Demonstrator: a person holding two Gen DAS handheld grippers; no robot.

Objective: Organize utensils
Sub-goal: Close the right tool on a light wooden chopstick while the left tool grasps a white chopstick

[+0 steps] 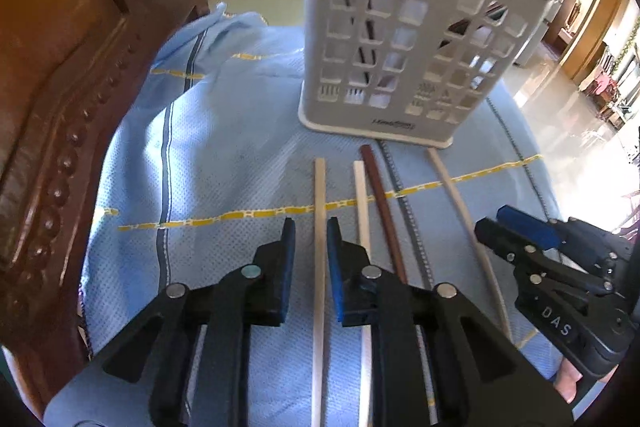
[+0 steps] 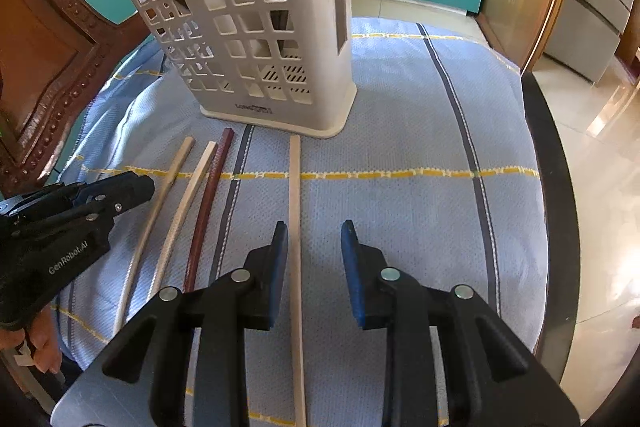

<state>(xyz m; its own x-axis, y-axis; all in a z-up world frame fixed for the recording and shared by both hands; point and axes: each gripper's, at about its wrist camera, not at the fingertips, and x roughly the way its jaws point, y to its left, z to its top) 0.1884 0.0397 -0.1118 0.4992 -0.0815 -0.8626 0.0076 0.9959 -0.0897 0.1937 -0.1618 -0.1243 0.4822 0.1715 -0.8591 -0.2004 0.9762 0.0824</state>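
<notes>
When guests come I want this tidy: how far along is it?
Done: a few dark utensils stand in the holder. In hand: nothing gripped; the left gripper straddles the leftmost stick, the right gripper the rightmost stick, both open. Left: those, the brown stick and another pale stick lie on the cloth.

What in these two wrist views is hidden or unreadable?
- Holder contents: both views; only dark slivers show through the lattice wall.
- Holder's top rim: both views; cut off by the frame edge.
- Near ends of the chopsticks: both views; covered by the gripper bodies.
- Holder's base label: both views; too small and blurred.
</notes>
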